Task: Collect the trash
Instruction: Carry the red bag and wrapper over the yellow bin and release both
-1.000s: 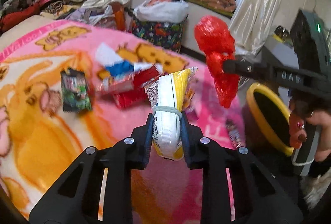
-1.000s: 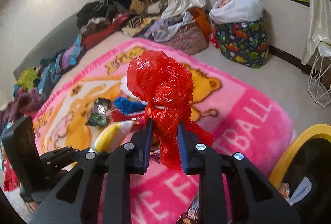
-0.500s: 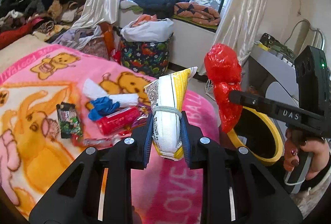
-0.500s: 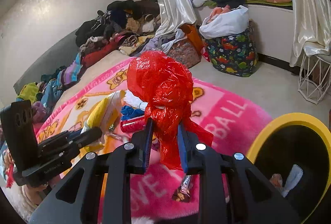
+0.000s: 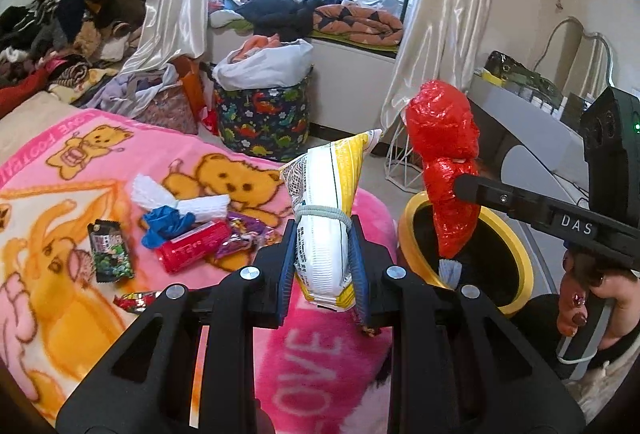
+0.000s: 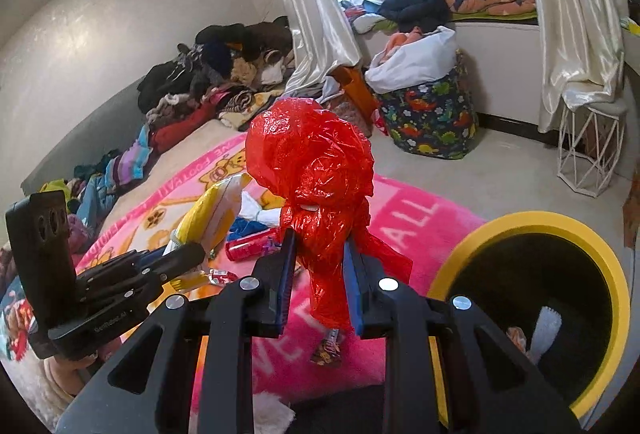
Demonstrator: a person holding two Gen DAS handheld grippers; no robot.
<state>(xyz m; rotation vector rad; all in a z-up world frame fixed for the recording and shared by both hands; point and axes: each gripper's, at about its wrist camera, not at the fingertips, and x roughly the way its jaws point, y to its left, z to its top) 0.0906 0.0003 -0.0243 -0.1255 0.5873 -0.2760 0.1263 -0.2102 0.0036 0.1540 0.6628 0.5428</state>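
My left gripper is shut on a yellow and white snack bag tied with a band, held upright above the pink blanket. My right gripper is shut on a crumpled red plastic bag. In the left wrist view the red bag hangs over the yellow-rimmed black bin. In the right wrist view the bin lies to the right of the bag, with scraps inside. The snack bag shows at the left there.
Loose trash lies on the blanket: a red tube, a blue glove, white tissue, a dark green wrapper, small candy wrappers. A dinosaur-print hamper, clothes piles and a white wire stool stand beyond.
Both grippers have moved right, toward the bin, each keeping its bag. The red bag now hangs over the bin's rim and the bin fills more of both views.
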